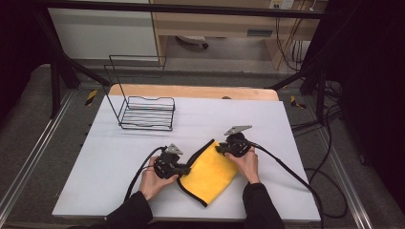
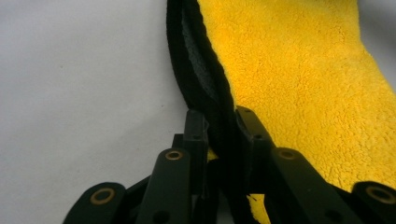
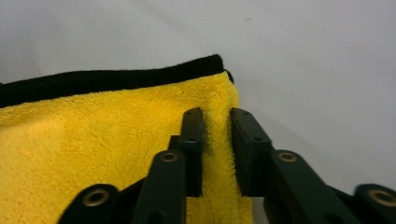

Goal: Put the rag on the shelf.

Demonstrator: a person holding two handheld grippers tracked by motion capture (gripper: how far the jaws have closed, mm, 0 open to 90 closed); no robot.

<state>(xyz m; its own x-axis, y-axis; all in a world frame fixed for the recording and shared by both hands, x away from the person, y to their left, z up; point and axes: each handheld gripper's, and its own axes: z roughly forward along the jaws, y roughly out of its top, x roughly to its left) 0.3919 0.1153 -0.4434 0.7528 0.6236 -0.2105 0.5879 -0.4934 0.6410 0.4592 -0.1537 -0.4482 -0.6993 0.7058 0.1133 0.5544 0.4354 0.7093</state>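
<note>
Cloth (image 1: pixel 209 171), yellow microfibre with black trim, lies low centre of the white table (image 1: pixel 119 167). Left gripper (image 1: pixel 184 168) pinches its black left edge; right gripper (image 1: pixel 220 149) clamps its upper corner. Wire rack (image 1: pixel 147 113) stands upper left.
</note>
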